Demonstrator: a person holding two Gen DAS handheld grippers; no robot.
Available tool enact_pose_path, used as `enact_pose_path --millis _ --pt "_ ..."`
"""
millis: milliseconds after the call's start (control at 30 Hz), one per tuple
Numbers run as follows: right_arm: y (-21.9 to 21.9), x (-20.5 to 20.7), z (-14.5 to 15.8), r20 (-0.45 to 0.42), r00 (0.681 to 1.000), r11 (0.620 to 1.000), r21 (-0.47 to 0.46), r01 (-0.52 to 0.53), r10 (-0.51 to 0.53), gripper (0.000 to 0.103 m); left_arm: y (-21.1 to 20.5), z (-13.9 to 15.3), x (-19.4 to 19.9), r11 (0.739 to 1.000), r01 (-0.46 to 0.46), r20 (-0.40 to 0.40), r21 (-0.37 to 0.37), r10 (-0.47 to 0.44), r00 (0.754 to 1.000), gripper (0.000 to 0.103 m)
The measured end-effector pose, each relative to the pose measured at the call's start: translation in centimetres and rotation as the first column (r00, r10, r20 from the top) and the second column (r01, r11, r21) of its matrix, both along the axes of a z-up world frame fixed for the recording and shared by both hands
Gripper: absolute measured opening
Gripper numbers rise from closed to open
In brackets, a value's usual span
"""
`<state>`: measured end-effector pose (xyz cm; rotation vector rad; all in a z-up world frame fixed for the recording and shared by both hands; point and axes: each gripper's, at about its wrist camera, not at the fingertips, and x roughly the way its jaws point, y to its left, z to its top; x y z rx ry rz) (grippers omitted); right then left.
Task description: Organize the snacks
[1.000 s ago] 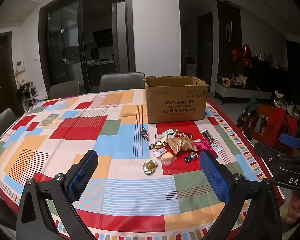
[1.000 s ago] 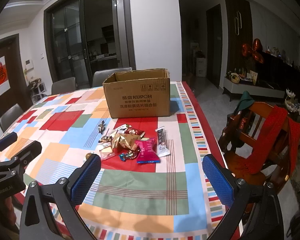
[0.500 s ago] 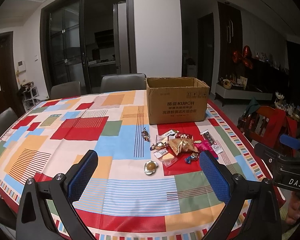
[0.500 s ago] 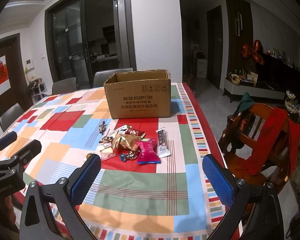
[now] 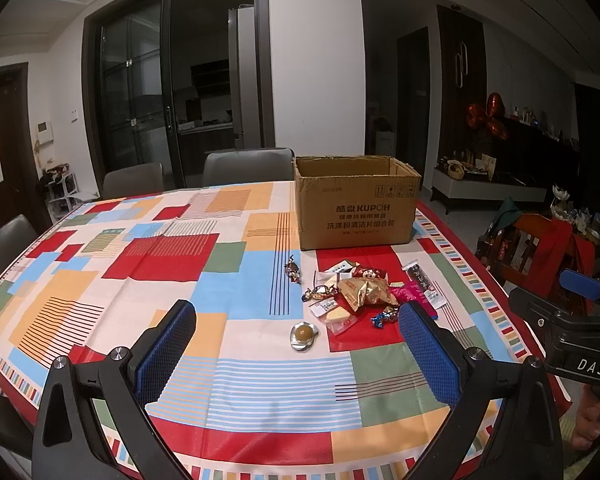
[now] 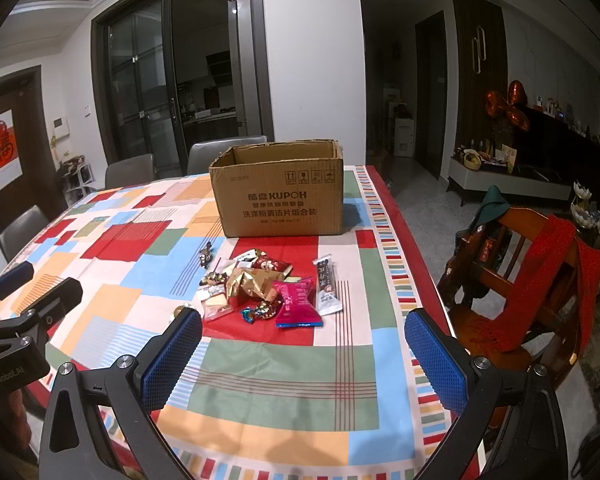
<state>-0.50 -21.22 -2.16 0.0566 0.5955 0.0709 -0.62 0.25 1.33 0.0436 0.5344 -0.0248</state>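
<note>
Cardboard box (image 5: 356, 204) interior hidden; pink packet (image 5: 410, 294) partly behind left fingers (image 5: 428, 356).

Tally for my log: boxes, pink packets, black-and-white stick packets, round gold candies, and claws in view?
Cardboard box: 1
Pink packet: 1
Black-and-white stick packet: 1
Round gold candy: 1
Claws: 2, left claw and right claw, both open
Total: 6

Patchwork-clothed table (image 5: 148, 280) bears cardboard box (image 5: 356, 212); snack pile (image 5: 360, 296) before it.

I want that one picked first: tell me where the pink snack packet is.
In the right wrist view the pink snack packet lies at the near right edge of the snack pile, beside the white-and-black stick sachet, in front of the brown cardboard box.
</note>
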Motion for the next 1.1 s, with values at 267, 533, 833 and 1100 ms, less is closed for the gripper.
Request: enact_pose_path --millis 267,533,833,1100 --pt "0.1 0.0 0.0 0.002 1.000 1.000 -0.001 0.000 0.000 0.102 0.0 -0.1 -0.1 1.000 0.000 0.002 0.000 0.000 1.000 0.103" --pt "0.1 0.0 0.0 0.002 1.000 1.000 -0.002 0.000 0.000 0.102 0.1 -0.1 -0.1 1.000 0.000 0.004 -0.001 0.000 1.000 0.103" --pt "-0.2 0.2 -0.1 -0.002 1.000 1.000 -0.003 -0.003 0.003 0.102 0.3 0.1 -0.2 1.000 0.004 0.001 -0.008 -0.004 1.000 0.103" --pt "1.2 1.7 -0.6 -0.050 0.998 0.999 -0.005 -0.043 0.042 0.102 1.3 -0.4 1.6 1.000 -0.010 -0.042 -0.027 0.009 0.999 0.103"
